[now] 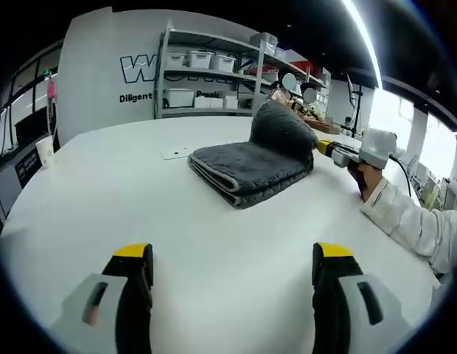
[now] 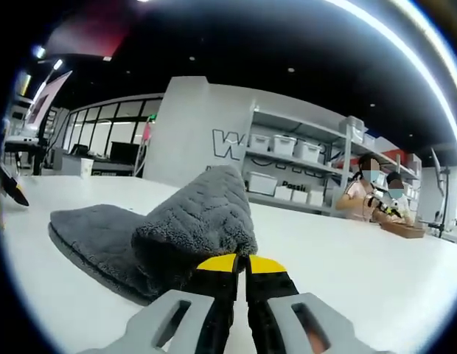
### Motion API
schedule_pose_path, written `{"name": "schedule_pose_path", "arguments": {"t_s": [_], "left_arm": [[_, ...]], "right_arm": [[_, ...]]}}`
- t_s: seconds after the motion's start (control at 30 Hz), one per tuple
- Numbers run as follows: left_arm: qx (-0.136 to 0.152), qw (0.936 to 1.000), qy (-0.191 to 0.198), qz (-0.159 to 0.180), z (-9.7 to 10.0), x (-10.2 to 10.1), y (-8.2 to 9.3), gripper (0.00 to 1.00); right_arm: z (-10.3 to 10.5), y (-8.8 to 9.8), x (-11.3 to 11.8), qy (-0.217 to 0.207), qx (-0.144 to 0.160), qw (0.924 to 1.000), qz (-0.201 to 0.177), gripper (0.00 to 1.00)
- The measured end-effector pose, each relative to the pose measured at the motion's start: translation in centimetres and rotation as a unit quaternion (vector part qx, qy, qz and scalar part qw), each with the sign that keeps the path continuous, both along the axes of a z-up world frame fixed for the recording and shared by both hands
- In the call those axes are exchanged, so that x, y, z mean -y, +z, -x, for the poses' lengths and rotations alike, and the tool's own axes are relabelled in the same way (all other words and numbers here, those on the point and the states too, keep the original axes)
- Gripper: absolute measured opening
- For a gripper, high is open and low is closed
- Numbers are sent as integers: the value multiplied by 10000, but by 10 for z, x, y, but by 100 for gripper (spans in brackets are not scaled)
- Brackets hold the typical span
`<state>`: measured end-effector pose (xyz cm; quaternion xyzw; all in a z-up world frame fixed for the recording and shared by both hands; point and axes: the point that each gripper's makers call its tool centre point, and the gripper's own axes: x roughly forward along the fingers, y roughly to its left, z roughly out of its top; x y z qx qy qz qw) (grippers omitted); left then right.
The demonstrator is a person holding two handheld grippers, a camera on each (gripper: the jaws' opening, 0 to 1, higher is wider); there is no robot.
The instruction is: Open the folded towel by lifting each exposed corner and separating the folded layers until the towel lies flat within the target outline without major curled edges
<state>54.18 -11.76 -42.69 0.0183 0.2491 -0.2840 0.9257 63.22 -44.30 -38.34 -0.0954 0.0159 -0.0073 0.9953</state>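
Note:
A grey folded towel [image 1: 247, 168] lies on the white table [image 1: 140, 199], past the middle. Its right-hand layer is pulled up into a hump [image 1: 281, 129]. My right gripper [image 1: 333, 147] comes in from the right in a person's hand and meets that hump. In the right gripper view the jaws [image 2: 241, 264] are pressed together at the raised towel fold [image 2: 199, 214], with the flat rest of the towel [image 2: 96, 232] stretching left. My left gripper [image 1: 233, 254] hovers open over bare table, well short of the towel, with nothing between its jaws.
A small white card [image 1: 175, 153] lies on the table left of the towel. A cup [image 1: 44, 151] stands past the table's left edge. Shelves with white bins [image 1: 206, 70] line the back wall. People sit at a far table [image 2: 376, 195].

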Motion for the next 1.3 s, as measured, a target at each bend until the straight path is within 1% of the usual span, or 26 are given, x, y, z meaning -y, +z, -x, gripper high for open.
{"name": "schedule_pose_path", "arguments": {"t_s": [0.63,1.07,1.3], "left_arm": [[0,10000,-31,-31,2,1,0,88],[-15,10000,-37,-52,2,2,-2,88],[-20,10000,-42,-58,2,2,-2,88]], "right_arm": [[1,-2,5,-53,-37,10000,-28,0],[4,-3,15,-142,-51,9999,-40,0],[6,-3,16,-161,-55,9998,-57,0]]}}
